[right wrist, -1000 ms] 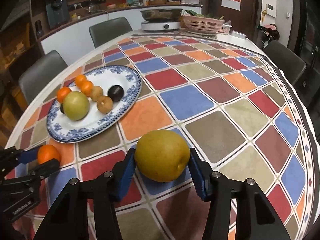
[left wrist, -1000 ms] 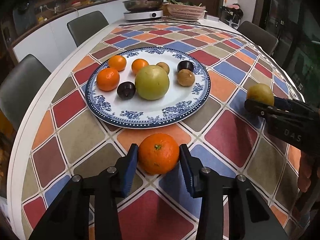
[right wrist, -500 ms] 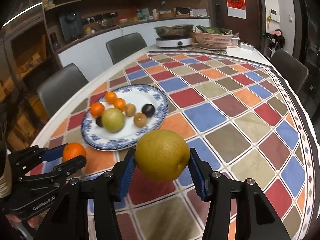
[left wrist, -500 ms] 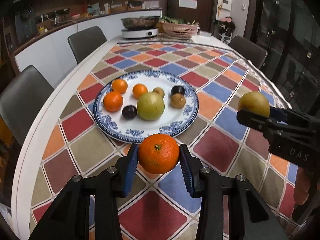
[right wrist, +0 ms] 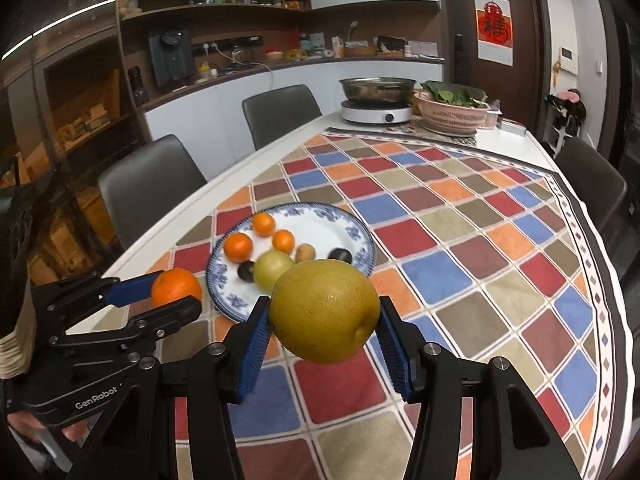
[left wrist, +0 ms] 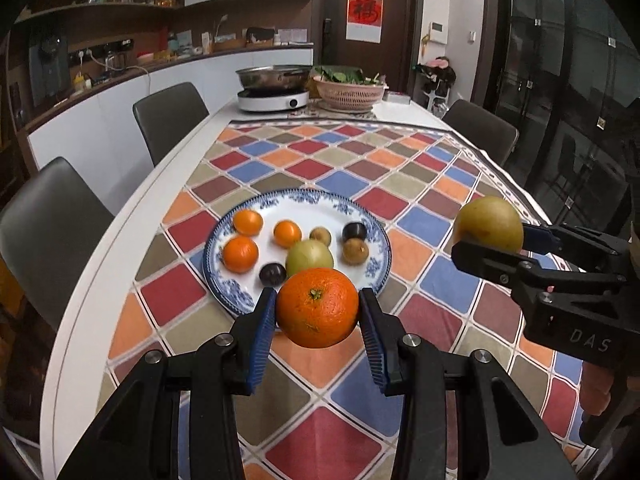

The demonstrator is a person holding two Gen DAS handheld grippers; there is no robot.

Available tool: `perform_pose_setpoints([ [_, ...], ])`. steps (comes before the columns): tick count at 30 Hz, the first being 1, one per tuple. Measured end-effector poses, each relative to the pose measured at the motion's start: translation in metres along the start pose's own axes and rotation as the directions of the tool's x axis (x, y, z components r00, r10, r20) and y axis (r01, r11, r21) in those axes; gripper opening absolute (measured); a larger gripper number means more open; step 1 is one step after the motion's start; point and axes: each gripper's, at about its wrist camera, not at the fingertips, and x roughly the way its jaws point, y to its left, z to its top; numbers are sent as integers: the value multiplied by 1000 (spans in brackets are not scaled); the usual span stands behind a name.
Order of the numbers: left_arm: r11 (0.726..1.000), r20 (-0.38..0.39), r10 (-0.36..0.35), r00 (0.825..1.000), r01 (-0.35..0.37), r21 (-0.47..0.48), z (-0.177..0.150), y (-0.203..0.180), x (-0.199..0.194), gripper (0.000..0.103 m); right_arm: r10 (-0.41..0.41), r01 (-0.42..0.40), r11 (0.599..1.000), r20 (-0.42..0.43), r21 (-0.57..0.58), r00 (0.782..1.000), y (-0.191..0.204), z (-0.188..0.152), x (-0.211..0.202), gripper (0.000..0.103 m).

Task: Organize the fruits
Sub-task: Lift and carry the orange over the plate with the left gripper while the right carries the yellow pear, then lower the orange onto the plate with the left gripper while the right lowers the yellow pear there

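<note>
My left gripper (left wrist: 318,312) is shut on a large orange (left wrist: 317,307) and holds it in the air above the near edge of a blue-and-white plate (left wrist: 362,216). My right gripper (right wrist: 324,328) is shut on a yellow-green pear (right wrist: 324,317), also raised above the table, to the right of the plate (right wrist: 340,220). The plate holds several fruits: small oranges (left wrist: 240,253), a green apple (left wrist: 310,255), dark plums (left wrist: 354,231) and brown kiwis (left wrist: 355,250). Each gripper shows in the other view, the right one (left wrist: 490,236) with its pear and the left one (right wrist: 176,292) with its orange.
A chequered cloth (left wrist: 400,176) covers the long white table. At the far end stand an induction cooker with a steel pot (left wrist: 274,82) and a pink basket of greens (left wrist: 348,90). Grey chairs (left wrist: 170,118) line the left side, another stands at the right (left wrist: 480,128).
Both grippers have risen from the table with their fruits, the orange and the pear lifted well above the cloth. The views now look more level across the table.
</note>
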Motion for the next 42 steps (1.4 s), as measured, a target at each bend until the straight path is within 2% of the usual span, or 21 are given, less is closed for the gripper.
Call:
perform_pose_setpoints([
  [8,1000,26,-6,1000,5,31,20,20,-2,41,15,-15,1000,-5,-9,1000,13,22,11,53],
  [13,999,14,-6,1000,5,51,32,32,7,41,16,-16,1000,-23,-25,1000,18,38,28,53],
  [20,996,-28,-2,1000,5,85,51,45,32,41,24,-28,999,-74,-44,997,17,66,60,53],
  [25,997,-71,-24,997,30,72,66,58,59,41,-8,-1,998,-129,-64,992,14,81,95,53],
  [35,998,-180,-31,983,41,53,71,66,113,41,-10,4,1000,-212,-31,977,1,90,152,53],
  [42,997,-212,-13,977,28,66,69,69,132,41,-21,9,999,-264,-49,964,2,86,178,53],
])
